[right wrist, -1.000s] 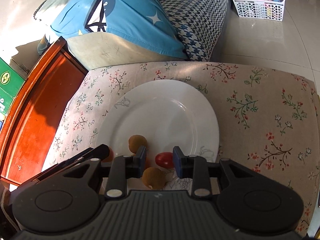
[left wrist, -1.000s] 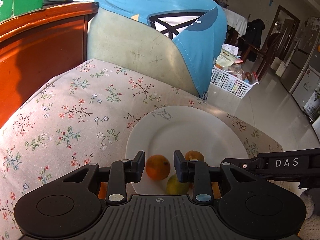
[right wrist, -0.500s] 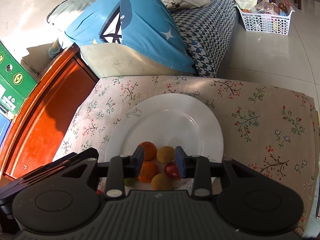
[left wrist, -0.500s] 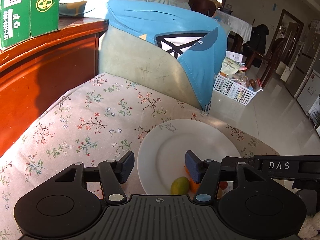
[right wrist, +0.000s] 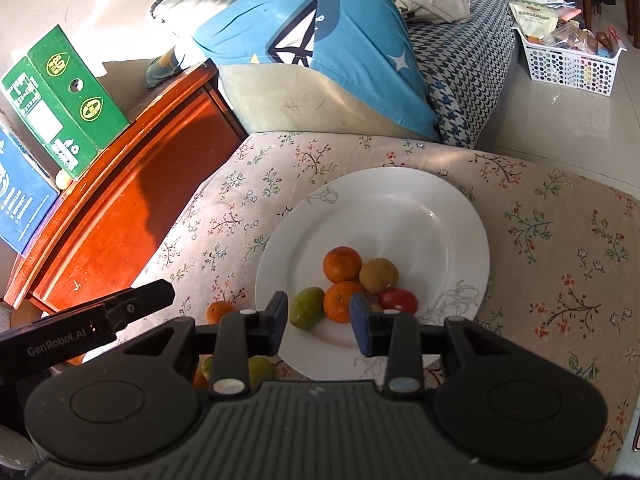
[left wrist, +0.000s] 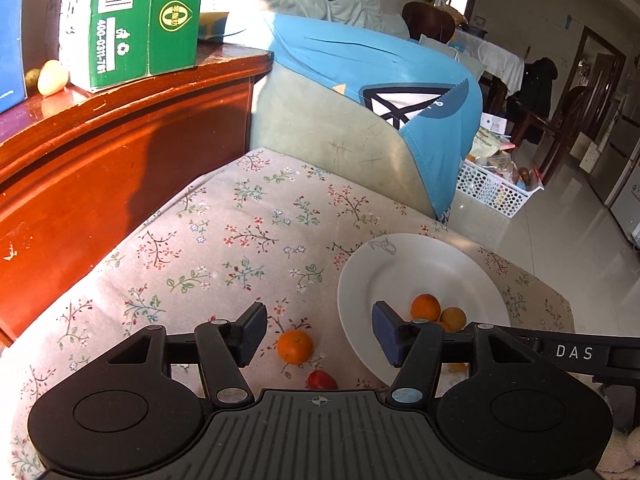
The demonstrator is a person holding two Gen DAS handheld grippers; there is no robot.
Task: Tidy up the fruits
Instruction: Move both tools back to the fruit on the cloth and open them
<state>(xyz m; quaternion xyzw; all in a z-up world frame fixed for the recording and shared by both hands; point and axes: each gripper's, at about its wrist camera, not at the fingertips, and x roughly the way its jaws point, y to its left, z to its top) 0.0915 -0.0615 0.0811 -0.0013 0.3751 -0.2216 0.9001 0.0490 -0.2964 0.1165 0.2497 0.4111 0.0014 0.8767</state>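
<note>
A white plate [right wrist: 420,208] lies on the floral cloth and holds two oranges [right wrist: 342,264], a brown kiwi [right wrist: 378,275], a green mango [right wrist: 306,307] and a red fruit [right wrist: 398,299]. The plate also shows in the left wrist view [left wrist: 400,272]. My left gripper [left wrist: 319,336] is open and empty above a loose orange [left wrist: 295,346] and a red fruit [left wrist: 321,380] on the cloth, left of the plate. My right gripper [right wrist: 319,322] is open and empty over the plate's near edge. More fruit [right wrist: 260,368] lies on the cloth under its left finger.
A red wooden cabinet [left wrist: 100,168] with a green carton [left wrist: 132,20] stands at the left. A blue cushion [right wrist: 312,48] and a sofa lie behind the cloth. A white basket [right wrist: 568,60] sits on the floor at the far right.
Both grippers have pulled back and risen from the plate. My left gripper let go of an orange on the plate, opened wider and swung left over the loose fruit. My right gripper let go of the red fruit.
</note>
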